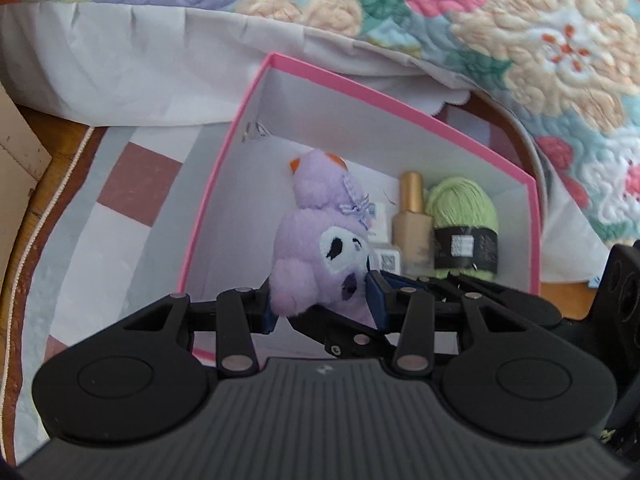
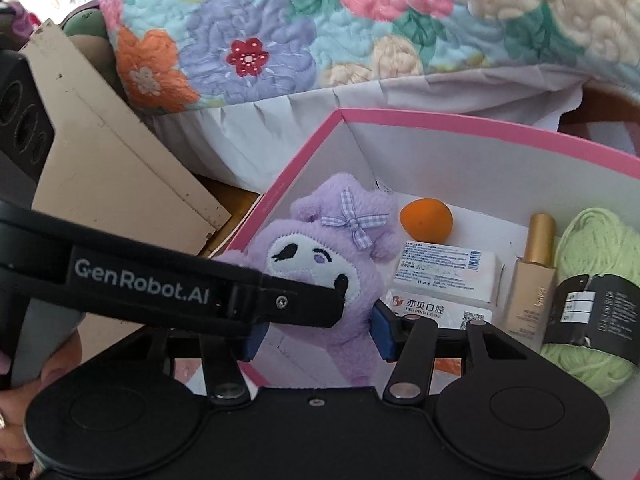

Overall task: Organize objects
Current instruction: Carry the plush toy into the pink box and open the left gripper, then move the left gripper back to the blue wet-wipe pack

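1. The left gripper (image 1: 322, 300) is clamping its fingers on the purple plush toy (image 1: 320, 240), hanging inside the pink box (image 1: 224, 160).
2. The right gripper (image 2: 316, 330) is bracketing the toy's lower body; whether its fingers are pressing, I cannot tell.
3. A bottle (image 2: 532, 276) and green yarn (image 2: 596, 240) are lying rightmost.

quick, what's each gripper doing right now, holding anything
left gripper: closed on the purple plush toy, over the pink box.
right gripper: the plush toy sits between its pads; whether they grip it cannot be told.
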`<control>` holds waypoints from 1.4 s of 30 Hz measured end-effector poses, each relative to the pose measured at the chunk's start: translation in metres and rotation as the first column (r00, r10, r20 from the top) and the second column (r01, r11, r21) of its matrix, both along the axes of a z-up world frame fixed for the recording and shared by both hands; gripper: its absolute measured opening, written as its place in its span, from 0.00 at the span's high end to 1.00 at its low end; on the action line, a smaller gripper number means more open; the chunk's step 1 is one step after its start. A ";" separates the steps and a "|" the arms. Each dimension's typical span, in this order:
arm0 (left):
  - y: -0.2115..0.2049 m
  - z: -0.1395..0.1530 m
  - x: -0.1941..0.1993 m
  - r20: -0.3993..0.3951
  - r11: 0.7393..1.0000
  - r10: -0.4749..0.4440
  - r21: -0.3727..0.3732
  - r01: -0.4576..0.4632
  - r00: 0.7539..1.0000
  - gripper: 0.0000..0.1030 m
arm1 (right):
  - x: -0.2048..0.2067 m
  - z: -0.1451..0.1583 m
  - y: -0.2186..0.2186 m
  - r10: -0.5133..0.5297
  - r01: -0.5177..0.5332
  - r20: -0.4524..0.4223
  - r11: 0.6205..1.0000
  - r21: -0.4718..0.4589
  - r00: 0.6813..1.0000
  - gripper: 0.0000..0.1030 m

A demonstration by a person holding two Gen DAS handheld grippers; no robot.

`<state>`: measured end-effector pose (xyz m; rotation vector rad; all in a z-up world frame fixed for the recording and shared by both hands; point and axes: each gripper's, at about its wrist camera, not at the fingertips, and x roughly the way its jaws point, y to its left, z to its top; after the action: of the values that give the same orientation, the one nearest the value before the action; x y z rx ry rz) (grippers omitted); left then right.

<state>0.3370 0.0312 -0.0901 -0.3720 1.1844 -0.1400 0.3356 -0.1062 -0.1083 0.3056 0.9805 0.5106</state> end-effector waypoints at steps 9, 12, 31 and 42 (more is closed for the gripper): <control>0.000 -0.001 0.005 -0.017 0.997 0.002 0.077 -0.001 1.000 0.60 | 0.008 -0.015 0.003 -0.006 0.005 -0.044 1.000 -0.030 0.999 0.45; 0.000 -0.002 0.009 -0.016 0.996 -0.022 0.086 0.023 1.000 0.65 | 0.014 -0.018 0.008 -0.012 0.008 -0.063 0.998 -0.069 0.998 0.45; 0.004 0.017 -0.019 0.099 0.978 0.015 0.206 -0.036 0.995 0.71 | 0.005 -0.016 0.013 0.050 -0.051 -0.007 0.991 -0.125 0.999 0.57; 0.018 0.027 -0.043 0.127 0.986 0.064 0.143 -0.083 0.990 0.60 | 0.013 -0.021 0.027 -0.012 0.005 -0.054 0.992 -0.123 0.998 0.77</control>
<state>0.2938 0.0491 -0.0635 -0.2722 1.0515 -0.0099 0.3490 -0.0787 -0.1289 0.2145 1.0589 0.4344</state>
